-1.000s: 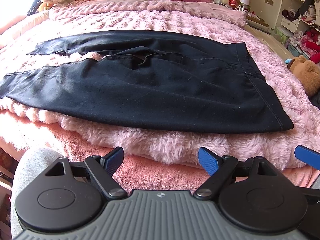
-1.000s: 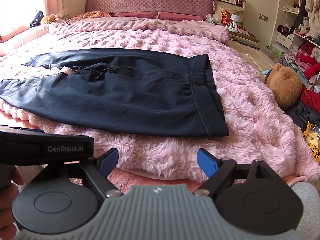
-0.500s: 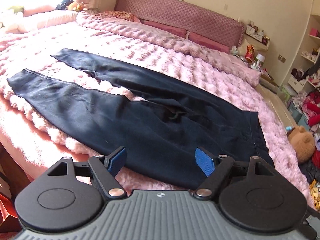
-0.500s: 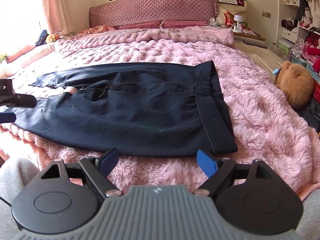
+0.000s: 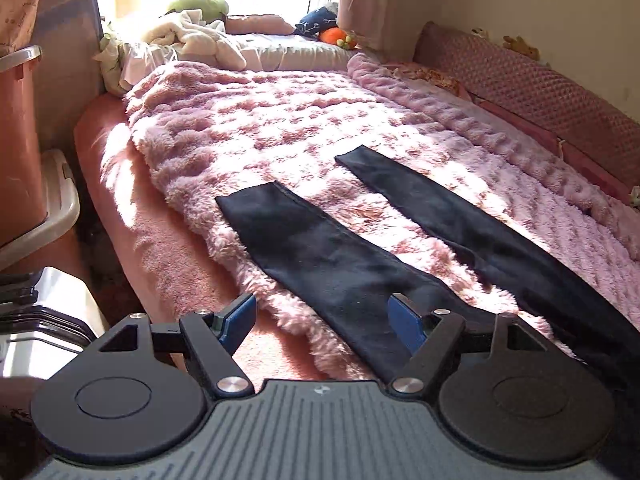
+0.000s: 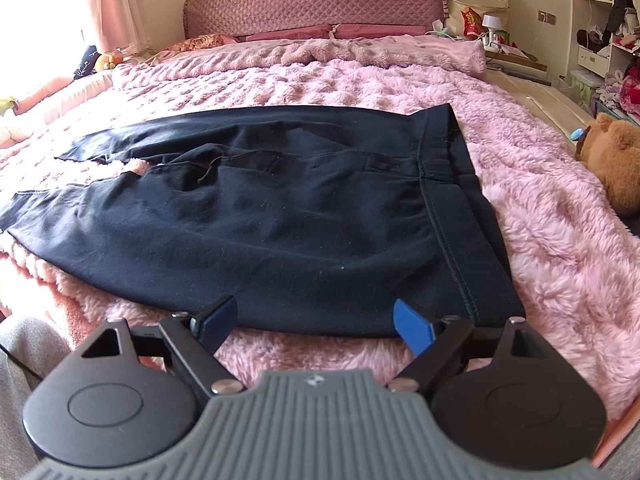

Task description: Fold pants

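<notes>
Both claws hang empty over the near edge of the bed: the left gripper has its blue pads apart and narrowing with nothing pinched between them, and the right gripper stands spread wide, also holding nothing. The pants lie flat and unfolded on the fluffy pink blanket, waistband toward the right side of the bed and the two legs running off to the left, parted in a narrow V with pink pile showing between them. That layout seems chosen for a lengthwise fold: each claw sits opposite one end of the garment, so the near side can be lifted and laid over the far side. In the left wrist view the near leg runs up from just under the right-hand pad to its hem, while the far leg lies well apart beyond it (its cuff nearer the headboard). Each tool is pitched forward and down toward the cloth; the left one looks along the legs toward the bright window, the right one squarely across the seat and waistband, its pads just short of the near edge of the fabric. Judging by this, folding has not yet begun.
</notes>
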{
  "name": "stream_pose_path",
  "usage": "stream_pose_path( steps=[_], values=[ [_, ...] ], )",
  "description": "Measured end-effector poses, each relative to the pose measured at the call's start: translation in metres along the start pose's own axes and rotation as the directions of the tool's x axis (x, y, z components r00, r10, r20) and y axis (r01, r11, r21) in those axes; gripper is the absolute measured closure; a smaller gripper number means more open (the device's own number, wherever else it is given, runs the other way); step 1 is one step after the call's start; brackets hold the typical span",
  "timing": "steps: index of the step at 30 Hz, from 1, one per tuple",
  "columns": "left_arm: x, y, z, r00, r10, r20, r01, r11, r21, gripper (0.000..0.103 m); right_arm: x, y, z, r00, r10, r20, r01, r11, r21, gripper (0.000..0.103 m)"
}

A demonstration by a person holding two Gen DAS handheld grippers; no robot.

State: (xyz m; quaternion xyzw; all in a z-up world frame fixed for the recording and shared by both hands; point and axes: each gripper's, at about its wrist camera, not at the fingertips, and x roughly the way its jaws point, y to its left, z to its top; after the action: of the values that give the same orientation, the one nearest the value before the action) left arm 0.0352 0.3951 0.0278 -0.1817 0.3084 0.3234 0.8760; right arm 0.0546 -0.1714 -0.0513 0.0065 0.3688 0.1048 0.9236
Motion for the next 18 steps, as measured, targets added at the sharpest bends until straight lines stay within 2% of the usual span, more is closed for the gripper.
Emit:
stream_pose_path(
  steps=[3, 4, 5, 7, 9, 10, 13, 15, 18],
  values=[
    [0.043, 0.036, 0.027, 0.996, 0.079, -0.04, -0.08, 0.997, -0.012, 0.018, 0.015, -0.005, 0.001, 0.998, 0.016, -0.059, -0.015, 1.0, 0.016, 0.021],
    [0.057, 0.046, 0.035, 0.996, 0.074, -0.05, -0.075, 0.997, -0.026, 0.019, 0.02, -0.008, 0.001, 0.997, 0.026, -0.075, -0.024, 0.999, 0.033, 0.021],
    [0.07, 0.056, 0.042, 0.997, 0.051, -0.063, -0.054, 0.998, -0.044, 0.019, 0.025, -0.014, 0.001, 0.996, 0.036, -0.086, -0.03, 0.998, 0.063, 0.021],
    [0.099, 0.079, 0.053, 0.993, -0.054, -0.104, 0.039, 0.99, -0.136, 0.024, 0.033, -0.026, 0.002, 0.993, 0.061, -0.102, -0.047, 0.99, 0.134, 0.021],
    [0.122, 0.099, 0.058, 0.985, -0.146, -0.088, 0.121, 0.962, -0.245, 0.026, 0.039, -0.034, 0.005, 0.99, 0.079, -0.113, -0.056, 0.98, 0.191, 0.021],
    [0.138, 0.108, 0.061, 0.982, -0.167, -0.091, 0.135, 0.949, -0.285, 0.029, 0.041, -0.037, 0.006, 0.99, 0.086, -0.113, -0.061, 0.975, 0.214, 0.021],
    [0.169, 0.123, 0.065, 0.983, -0.16, -0.088, 0.125, 0.942, -0.313, 0.035, 0.046, -0.041, 0.011, 0.989, 0.087, -0.117, -0.055, 0.965, 0.256, 0.021],
    [0.187, 0.133, 0.066, 0.978, -0.194, -0.078, 0.153, 0.919, -0.364, 0.037, 0.05, -0.038, 0.011, 0.99, 0.074, -0.123, -0.039, 0.964, 0.262, 0.02],
    [0.214, 0.145, 0.063, 0.962, -0.259, -0.086, 0.195, 0.872, -0.449, 0.045, 0.054, -0.023, 0.01, 0.994, -0.001, -0.113, 0.024, 0.98, 0.199, 0.02]
  ],
)
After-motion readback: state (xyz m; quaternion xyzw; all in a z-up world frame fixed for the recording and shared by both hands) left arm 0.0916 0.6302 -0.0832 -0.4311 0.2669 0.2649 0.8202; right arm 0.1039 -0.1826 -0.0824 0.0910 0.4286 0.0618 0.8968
